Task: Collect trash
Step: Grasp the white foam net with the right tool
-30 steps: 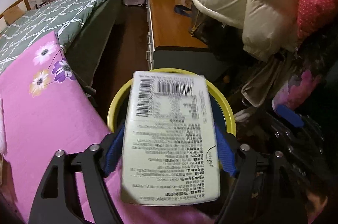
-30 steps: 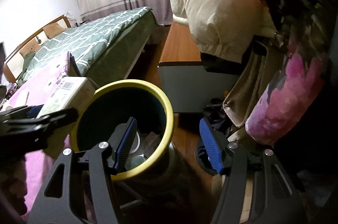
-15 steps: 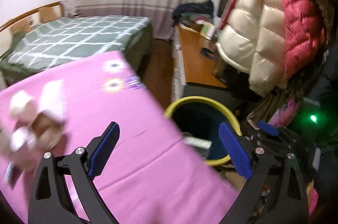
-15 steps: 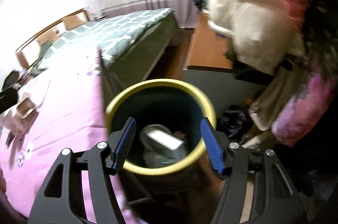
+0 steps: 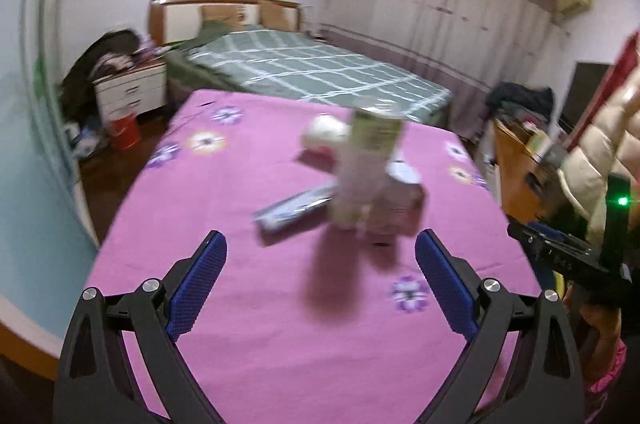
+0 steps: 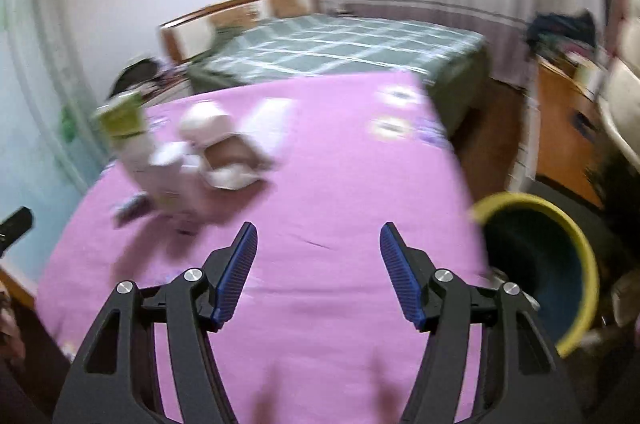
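Observation:
On the pink flowered cloth (image 5: 280,304) lies a blurred heap of trash: a tall bottle with a green label (image 5: 368,160), a white crumpled ball (image 5: 324,134), a flat silver wrapper (image 5: 296,208) and a pinkish tub (image 5: 404,204). My left gripper (image 5: 320,276) hangs open just short of the heap, nothing between its fingers. In the right wrist view the same heap (image 6: 192,160) sits up and to the left of my right gripper (image 6: 316,264), which is open and empty over the cloth. The yellow-rimmed bin (image 6: 524,199) stands off the cloth's right edge.
A bed with a green checked cover (image 5: 320,72) lies behind the pink surface. A white nightstand (image 5: 132,88) and a red bucket (image 5: 126,132) stand at the left. A wooden desk (image 5: 516,160) and a puffy cream coat (image 5: 608,136) crowd the right.
The left gripper let go of the white printed box, which fell into the bin. Both grippers have swung left, away from the bin, and now face the trash on the pink cloth.

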